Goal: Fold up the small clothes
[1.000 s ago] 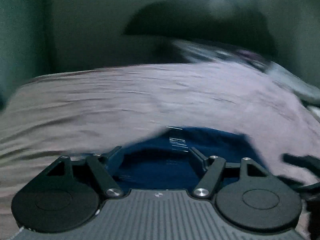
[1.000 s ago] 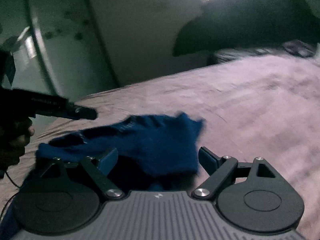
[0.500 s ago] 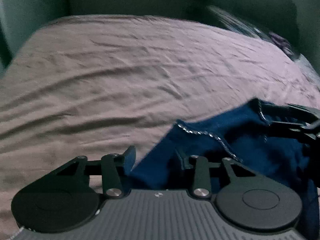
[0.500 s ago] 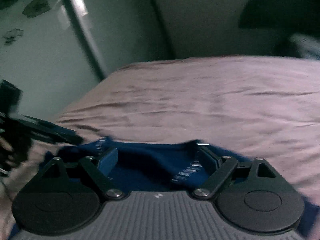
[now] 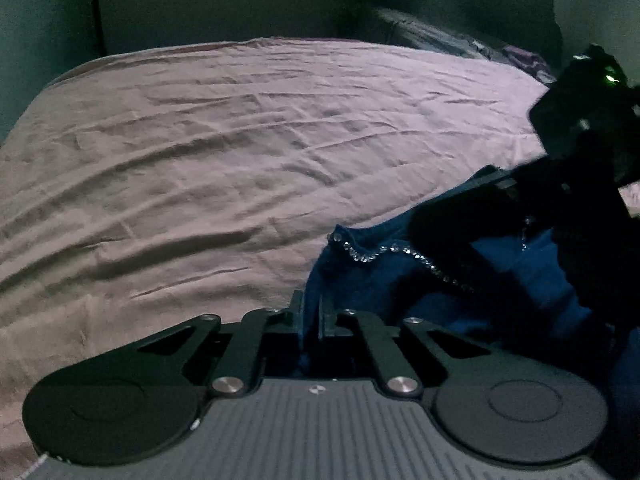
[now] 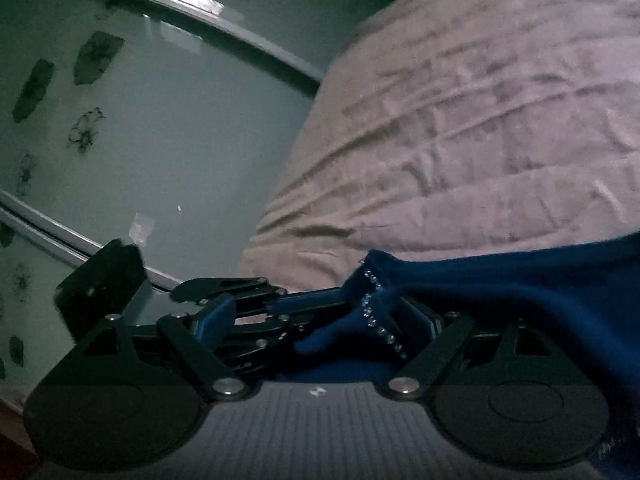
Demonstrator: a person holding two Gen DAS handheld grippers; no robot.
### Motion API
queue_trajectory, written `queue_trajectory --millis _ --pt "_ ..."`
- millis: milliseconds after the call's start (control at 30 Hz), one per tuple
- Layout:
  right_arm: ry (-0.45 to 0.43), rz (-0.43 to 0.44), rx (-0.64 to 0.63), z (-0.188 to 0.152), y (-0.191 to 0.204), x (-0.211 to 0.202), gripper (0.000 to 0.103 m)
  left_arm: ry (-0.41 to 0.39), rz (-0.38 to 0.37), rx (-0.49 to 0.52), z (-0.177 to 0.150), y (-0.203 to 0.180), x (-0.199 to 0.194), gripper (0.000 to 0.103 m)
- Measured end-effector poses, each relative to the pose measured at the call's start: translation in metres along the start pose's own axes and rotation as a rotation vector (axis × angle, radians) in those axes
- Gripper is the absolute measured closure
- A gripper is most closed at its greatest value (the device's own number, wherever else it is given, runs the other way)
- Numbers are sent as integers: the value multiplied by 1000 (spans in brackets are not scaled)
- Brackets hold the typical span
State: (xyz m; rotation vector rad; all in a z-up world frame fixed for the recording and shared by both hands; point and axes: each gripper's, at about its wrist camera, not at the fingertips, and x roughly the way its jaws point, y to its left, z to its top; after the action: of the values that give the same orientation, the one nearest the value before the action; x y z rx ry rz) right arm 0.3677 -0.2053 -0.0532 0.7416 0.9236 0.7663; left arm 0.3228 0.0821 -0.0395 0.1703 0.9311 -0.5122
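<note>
The garment [image 5: 400, 280], blue with a sparkly trim, lies bunched at the near edge of the sheet [image 5: 240, 152]. The left gripper [image 5: 310, 316] is pinched tight on its edge; the right gripper [image 6: 320, 320] stands wide around another fold. Judged step: securing corners; next, the right should close, then both spread the cloth flat.

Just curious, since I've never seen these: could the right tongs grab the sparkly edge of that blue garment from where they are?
Probably yes: the right tongs stand open with the sparkly edge lying between them.
</note>
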Motion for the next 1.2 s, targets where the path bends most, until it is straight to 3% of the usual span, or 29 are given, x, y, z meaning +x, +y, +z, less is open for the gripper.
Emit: queue_trajectory --millis 267,367,500,600,700,833,933,1000,1033,1133,1200 --pt "63 110 27 23 0 25 8 -102 23 -33 -10 -2 -9 101" --pt "13 12 -7 25 5 19 9 -154 41 -41 -11 -1 -16 101" --pt "66 57 -5 24 -1 15 9 -204 59 -56 -9 1 -21 101" --pt "106 144 34 22 -2 23 7 -256 80 -71 -6 2 -23 101" --pt "42 253 63 30 1 32 7 -260 110 -70 3 0 -17 101" --pt "-86 195 43 45 8 38 7 -268 159 -69 13 -2 -9 100" --pt "-131 146 37 51 6 41 7 -239 211 -116 21 5 0 101" --pt "-136 68 41 50 0 48 7 -223 254 -163 23 12 -1 92" --pt "-138 25 45 49 -3 50 9 -220 256 -198 22 17 -5 92" --pt "-154 12 21 45 -4 52 9 -197 220 -274 14 34 -23 82" --pt "-159 -5 20 44 -4 50 9 -162 196 -309 4 43 -36 67"
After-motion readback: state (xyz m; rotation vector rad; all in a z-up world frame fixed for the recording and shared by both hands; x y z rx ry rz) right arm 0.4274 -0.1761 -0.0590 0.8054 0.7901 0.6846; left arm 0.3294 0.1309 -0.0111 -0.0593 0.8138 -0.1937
